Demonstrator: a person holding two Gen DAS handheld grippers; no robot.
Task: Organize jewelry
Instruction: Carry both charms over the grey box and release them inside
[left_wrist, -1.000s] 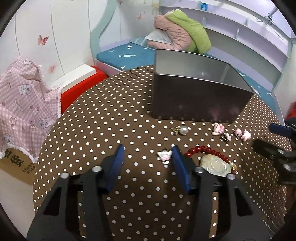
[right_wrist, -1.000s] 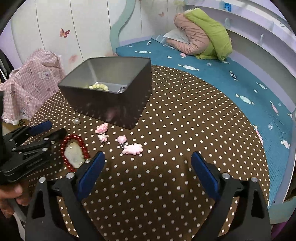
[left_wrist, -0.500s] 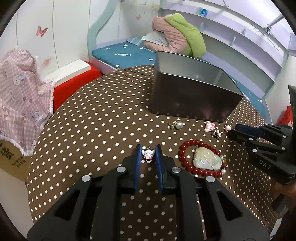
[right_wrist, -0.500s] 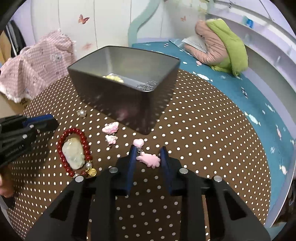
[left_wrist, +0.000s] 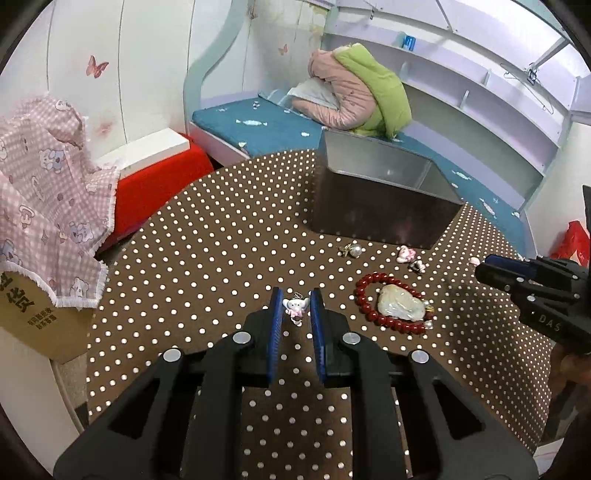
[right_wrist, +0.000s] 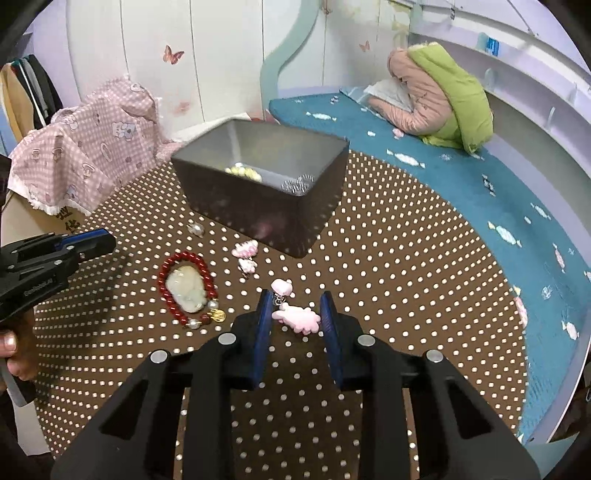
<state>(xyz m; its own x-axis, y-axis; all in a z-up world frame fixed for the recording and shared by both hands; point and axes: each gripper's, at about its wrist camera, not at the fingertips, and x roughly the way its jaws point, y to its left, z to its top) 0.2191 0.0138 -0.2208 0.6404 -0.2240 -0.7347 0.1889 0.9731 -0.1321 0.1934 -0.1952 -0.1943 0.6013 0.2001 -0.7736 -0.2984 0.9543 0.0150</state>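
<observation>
Behind the round table with the brown cloth with white dots (left_wrist: 207, 236) there is a bed with a blue-green sheet with small white patterns (right_wrist: 461, 192). On the bed lies a pink and green padded jacket (left_wrist: 362, 96), folded over a white pillow (left_wrist: 314, 96). Above the bed, pale lilac wall shelves (left_wrist: 480, 92) run along the wall, and a small blue box (left_wrist: 408, 41) stands on the top one. On the left side, a pink checked cloth with cartoon bears (left_wrist: 44, 192) covers a cardboard box with black characters (left_wrist: 26, 310). Beside it stands a red box with a white top (left_wrist: 155, 173). Pink butterfly stickers (right_wrist: 173, 55) are on the white wall panels.
</observation>
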